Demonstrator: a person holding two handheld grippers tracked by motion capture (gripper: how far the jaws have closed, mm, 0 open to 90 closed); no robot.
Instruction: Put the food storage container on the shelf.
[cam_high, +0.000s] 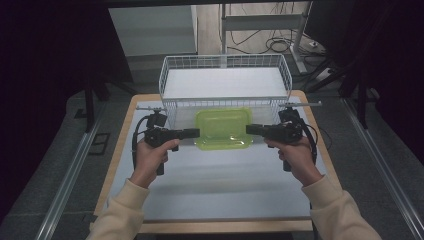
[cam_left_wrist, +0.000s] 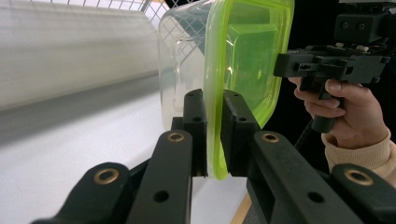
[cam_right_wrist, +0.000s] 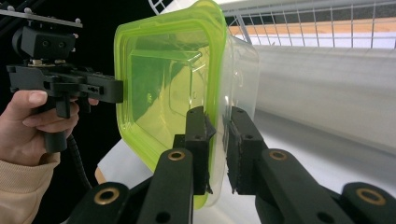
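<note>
Black jaws fill the bottom of the left gripper view, and they pinch the green rim of a clear box with a green lid (cam_left_wrist: 233, 70). So the left claw (cam_left_wrist: 214, 135) is clamped on one short end of the box. In the right gripper view, the right claw (cam_right_wrist: 217, 149) is clamped on the other short end, with the rim between its jaws.

From the high view, the box (cam_high: 223, 128) sits in the middle of the frame, held between the two claws, left (cam_high: 196, 133) and right (cam_high: 248, 129). It is just in front of the white wire basket (cam_high: 225, 62), which stands at the far side of the white surface (cam_high: 220, 185). I think both claws hold the ends so the box stays level and does not tip. The next move looks like lifting it over the basket wall and setting it inside.
</note>
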